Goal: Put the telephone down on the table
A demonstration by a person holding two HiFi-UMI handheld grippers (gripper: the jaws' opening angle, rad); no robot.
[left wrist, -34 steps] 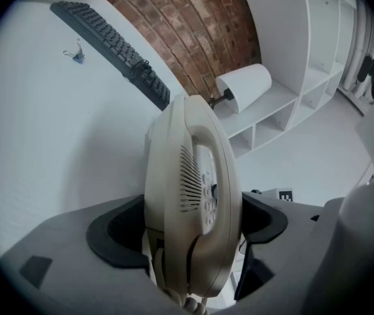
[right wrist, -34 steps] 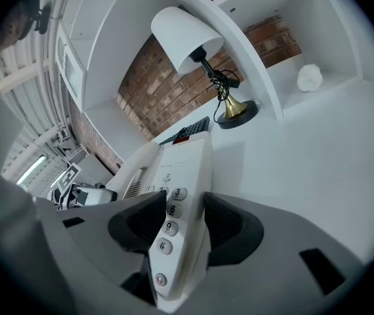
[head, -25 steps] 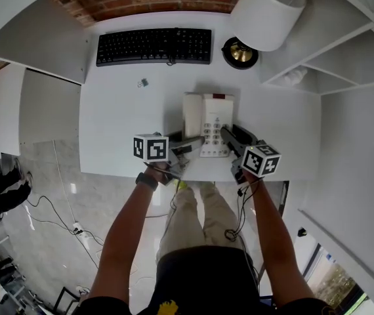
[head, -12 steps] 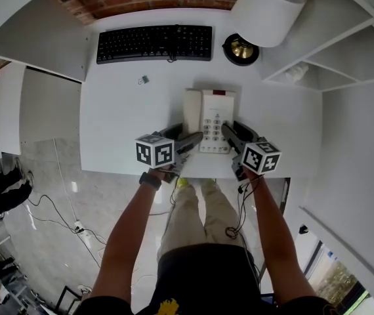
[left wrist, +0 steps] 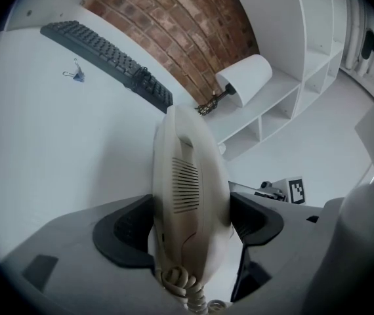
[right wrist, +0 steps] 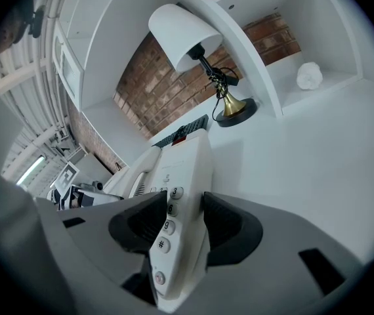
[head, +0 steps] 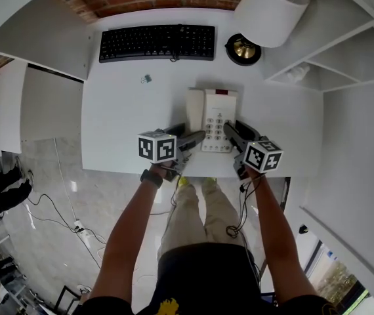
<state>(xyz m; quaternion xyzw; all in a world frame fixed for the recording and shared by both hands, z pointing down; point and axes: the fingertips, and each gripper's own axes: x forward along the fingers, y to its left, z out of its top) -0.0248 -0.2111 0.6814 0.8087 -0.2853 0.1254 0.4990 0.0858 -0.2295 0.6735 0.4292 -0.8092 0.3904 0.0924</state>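
Note:
A cream telephone (head: 217, 113) lies near the front edge of the white table (head: 128, 123), with its handset (head: 195, 110) along its left side. My left gripper (head: 190, 138) reaches in from the near left. In the left gripper view it (left wrist: 190, 209) is shut on the handset's (left wrist: 187, 176) near end, where the coiled cord (left wrist: 180, 284) comes out. My right gripper (head: 230, 131) holds the phone's near right edge. In the right gripper view its jaws (right wrist: 182, 212) are shut on the keypad side of the base (right wrist: 180, 176). I cannot tell if the phone rests on the table.
A black keyboard (head: 157, 42) lies at the back of the table, with a small binder clip (head: 146, 79) in front of it. A lamp with a white shade (head: 270, 8) and brass foot (head: 244, 50) stands back right. White shelves (head: 344, 58) border the right side.
The left gripper's jaws have narrowed onto the handset. Both grippers and the telephone have shifted only slightly, away from me.

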